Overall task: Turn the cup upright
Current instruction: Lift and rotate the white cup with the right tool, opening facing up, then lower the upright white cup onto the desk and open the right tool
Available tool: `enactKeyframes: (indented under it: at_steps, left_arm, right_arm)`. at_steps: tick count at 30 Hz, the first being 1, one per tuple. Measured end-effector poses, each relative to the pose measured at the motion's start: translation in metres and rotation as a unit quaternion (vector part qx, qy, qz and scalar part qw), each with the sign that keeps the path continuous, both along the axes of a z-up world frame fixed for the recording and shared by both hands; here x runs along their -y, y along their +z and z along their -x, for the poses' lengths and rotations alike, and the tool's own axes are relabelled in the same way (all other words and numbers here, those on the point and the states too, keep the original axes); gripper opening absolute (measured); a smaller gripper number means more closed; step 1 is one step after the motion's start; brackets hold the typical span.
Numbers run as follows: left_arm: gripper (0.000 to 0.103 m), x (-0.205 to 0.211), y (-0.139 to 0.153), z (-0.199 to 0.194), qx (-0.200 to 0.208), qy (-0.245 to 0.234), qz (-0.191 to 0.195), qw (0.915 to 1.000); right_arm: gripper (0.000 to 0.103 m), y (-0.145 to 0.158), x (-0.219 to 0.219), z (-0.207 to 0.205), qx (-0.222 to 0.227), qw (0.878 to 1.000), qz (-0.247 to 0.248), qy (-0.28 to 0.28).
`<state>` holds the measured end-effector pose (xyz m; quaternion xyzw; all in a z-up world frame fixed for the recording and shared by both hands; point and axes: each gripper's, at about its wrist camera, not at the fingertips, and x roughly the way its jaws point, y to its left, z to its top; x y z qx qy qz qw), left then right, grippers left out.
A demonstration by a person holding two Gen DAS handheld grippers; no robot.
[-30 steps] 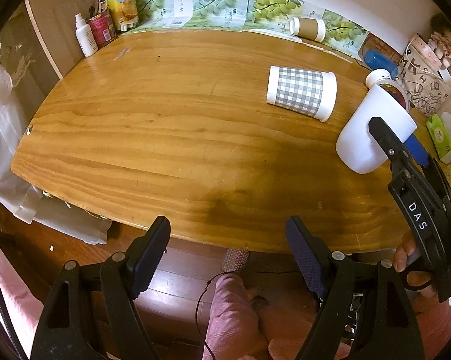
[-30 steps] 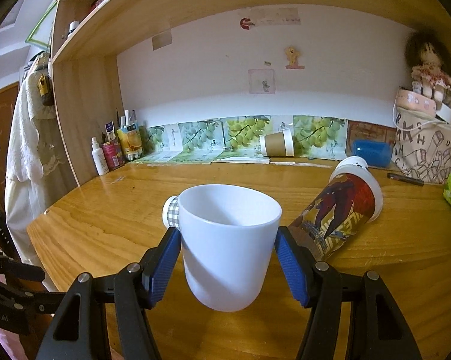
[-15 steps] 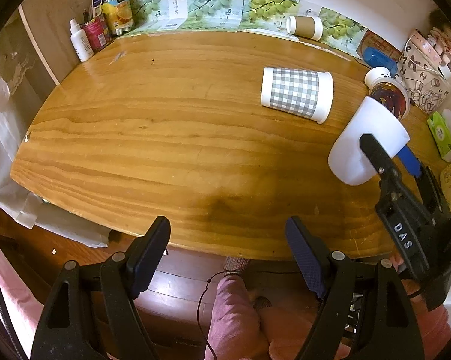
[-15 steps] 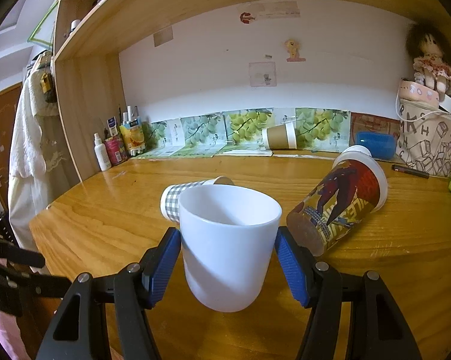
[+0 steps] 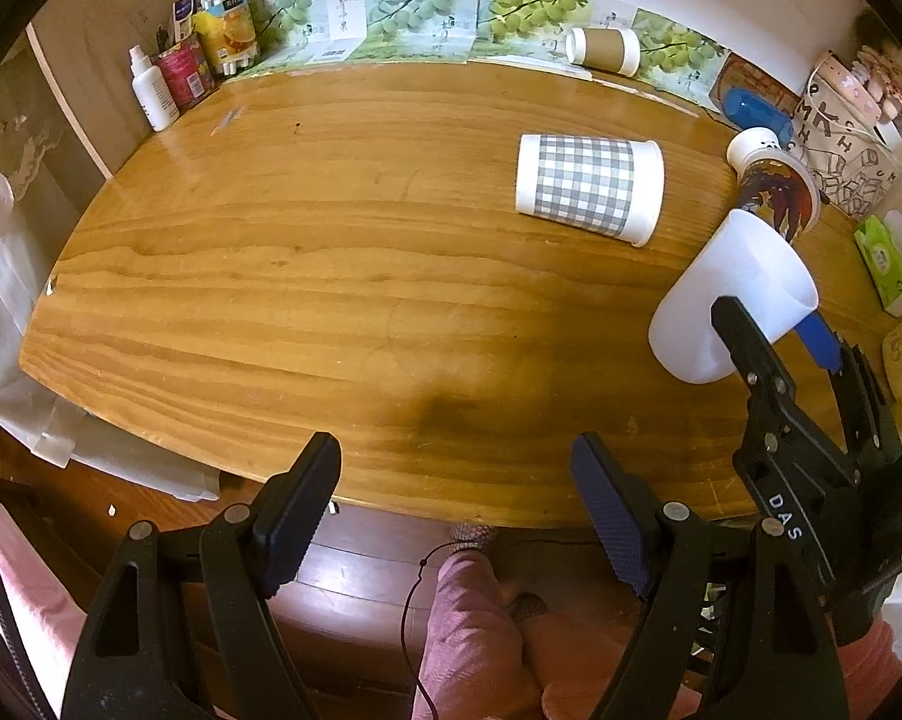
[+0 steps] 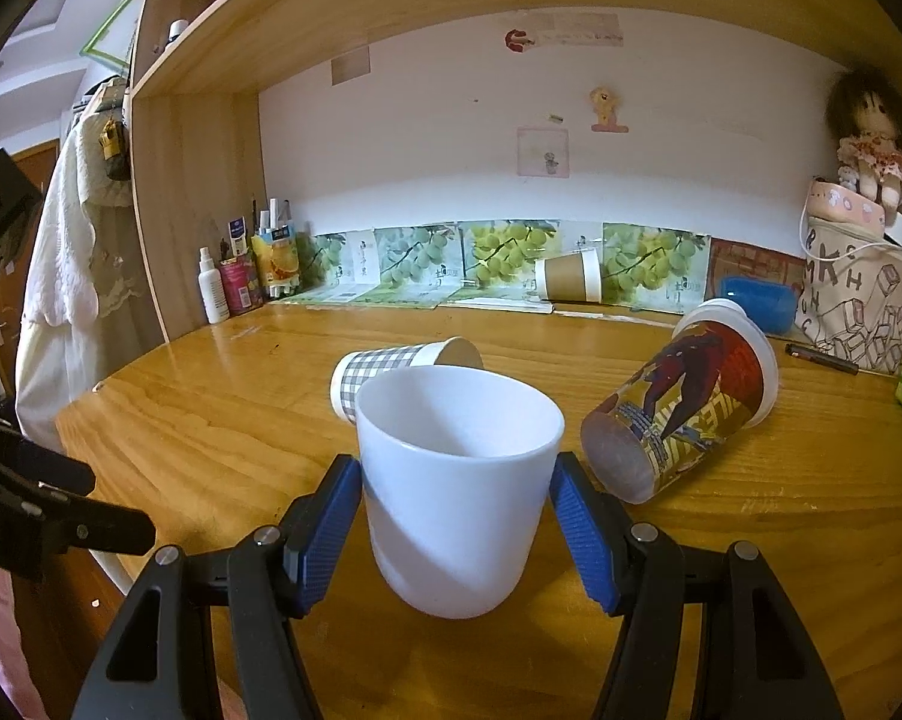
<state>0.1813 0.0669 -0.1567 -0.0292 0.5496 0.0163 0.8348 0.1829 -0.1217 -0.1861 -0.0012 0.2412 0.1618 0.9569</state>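
Observation:
My right gripper [image 6: 457,516] is shut on a plain white cup [image 6: 457,486], mouth up, held upright just above the wooden table [image 6: 211,420]. In the left wrist view the same white cup [image 5: 733,294] sits at the right between the right gripper's fingers [image 5: 745,336]. My left gripper [image 5: 457,492] is open and empty over the table's near edge [image 5: 391,480]. A grey checked cup [image 5: 589,186] lies on its side mid-table; it also shows behind the white cup in the right wrist view [image 6: 385,366].
A picture-printed cup [image 6: 685,402] lies on its side right of the white cup. A brown paper cup [image 6: 571,279] lies at the back wall. Bottles [image 6: 235,282] stand back left. A printed bag [image 6: 859,306] and green tissue pack [image 5: 886,264] are at the right.
The right gripper has carried the white cup lower and nearer the table front. The left gripper has stayed open and almost still.

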Motion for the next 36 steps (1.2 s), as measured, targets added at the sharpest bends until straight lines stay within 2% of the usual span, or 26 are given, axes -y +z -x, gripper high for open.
enactKeyframes:
  at_steps: [24,33,36]
  left_arm:
    - [0.082,0.014,0.003,0.012,0.008,-0.011,-0.002,0.9999]
    - [0.082,0.013,0.003,0.03,0.01,0.002,-0.006,0.9999]
    - [0.082,0.013,0.004,0.039,0.011,0.007,-0.008,0.9999]
  right_arm:
    - [0.066,-0.001,-0.002,0.025,-0.004,0.999,0.029,0.033]
    - [0.078,-0.005,-0.003,0.03,-0.027,0.999,0.024,0.04]
    - [0.08,-0.007,0.001,0.035,-0.05,0.998,0.02,0.035]
